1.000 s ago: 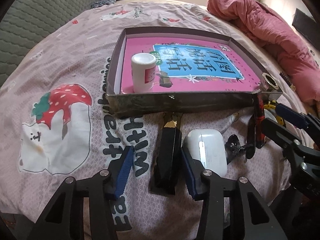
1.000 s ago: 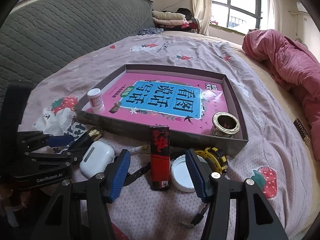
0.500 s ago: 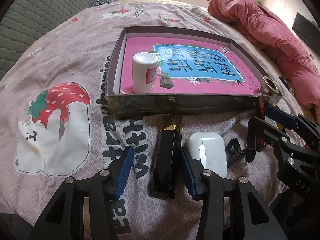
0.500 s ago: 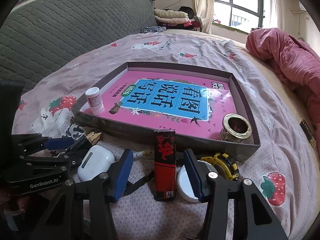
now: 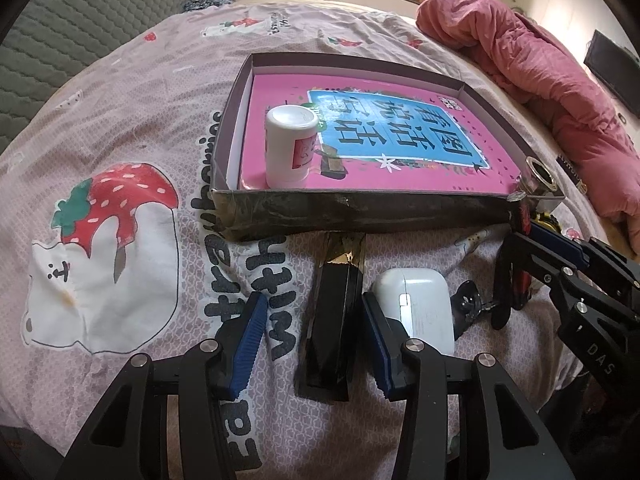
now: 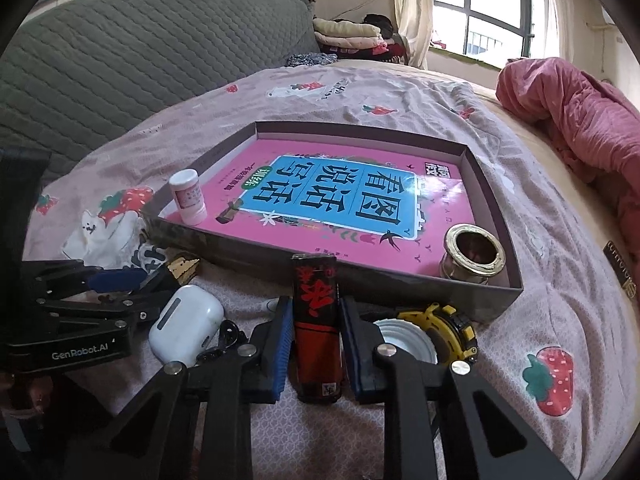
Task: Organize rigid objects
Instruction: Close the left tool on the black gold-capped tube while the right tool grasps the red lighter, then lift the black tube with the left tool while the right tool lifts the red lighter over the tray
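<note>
On the bed (image 5: 132, 92), two grippers work side by side in front of a shallow cardboard tray (image 6: 496, 216) that holds a pink book (image 6: 360, 216), a small white bottle (image 6: 188, 197) and a brass ring (image 6: 474, 256). The right gripper (image 6: 314, 354) is closing on a red-and-black box (image 6: 317, 328) that lies just outside the tray's near wall; the box sits squarely between the blue pads, which look to be touching its sides, so the step in hand seems to be the pick-up of this box. The left gripper (image 5: 310, 342) stands half open around a black box with a gold end (image 5: 336, 312), its pads clear of it on both sides, apparently waiting its turn. Beside that box lies a white earbud case (image 5: 416, 304), and near the right gripper a white lid (image 6: 408, 344) and a yellow tape measure (image 6: 448, 328) also remain outside the tray. The next move probably calls for a firm squeeze, a lift high enough to clear the tray wall, and a short carry forward onto a bare part of the book. As for writing, the book's blue panel carries large Chinese characters, seen upside down from here; the left gripper's body reads "GenRobot.AI", the right one's shows "DAS", and the sheet has dark lettering including "with".
</note>
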The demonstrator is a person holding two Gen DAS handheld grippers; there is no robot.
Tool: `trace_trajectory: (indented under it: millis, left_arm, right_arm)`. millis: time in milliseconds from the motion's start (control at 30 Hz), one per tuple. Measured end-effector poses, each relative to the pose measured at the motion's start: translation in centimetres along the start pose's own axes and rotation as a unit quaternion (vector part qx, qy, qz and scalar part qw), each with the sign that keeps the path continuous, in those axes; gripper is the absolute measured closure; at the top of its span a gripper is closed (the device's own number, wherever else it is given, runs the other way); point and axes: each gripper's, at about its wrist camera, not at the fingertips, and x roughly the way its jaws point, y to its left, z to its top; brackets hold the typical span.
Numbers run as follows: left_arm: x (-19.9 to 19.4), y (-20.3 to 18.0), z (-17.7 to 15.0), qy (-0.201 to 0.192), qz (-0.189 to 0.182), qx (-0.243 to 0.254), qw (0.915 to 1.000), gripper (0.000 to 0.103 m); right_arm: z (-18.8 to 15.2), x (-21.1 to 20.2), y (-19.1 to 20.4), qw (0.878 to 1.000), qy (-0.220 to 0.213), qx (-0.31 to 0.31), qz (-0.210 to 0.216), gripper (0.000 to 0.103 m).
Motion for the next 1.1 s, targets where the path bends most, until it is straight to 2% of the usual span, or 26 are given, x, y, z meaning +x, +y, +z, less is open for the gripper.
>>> trace_trajectory:
  millis: [400, 500, 667, 1100]
  left_arm:
    - [0.2, 0.4, 0.1, -0.002, -0.013, -0.005, 0.9999, 0.055]
    - [0.2, 0.5, 0.1, -0.003, -0.017, -0.006, 0.9998, 0.059]
    - [-0.1, 0.6, 0.2, -0.006, -0.035, -0.017, 0.9992, 0.074]
    - [-1.4, 0.5, 0.2, -0.025, -0.047, -0.018, 0.9984, 0.079]
  right_arm:
    - [0.1, -1.3, -0.2, 1.0, -0.019, 0.001, 0.009, 0.08]
    - [0.1, -1.4, -0.3, 1.0, -0.019, 0.001, 0.008, 0.08]
    - [0.0, -1.5, -0.6, 1.0, -0.021, 0.006, 0.006, 0.08]
    - [0.1, -2.3, -0.9, 0.999, -0.031, 0.011, 0.011, 0.08]
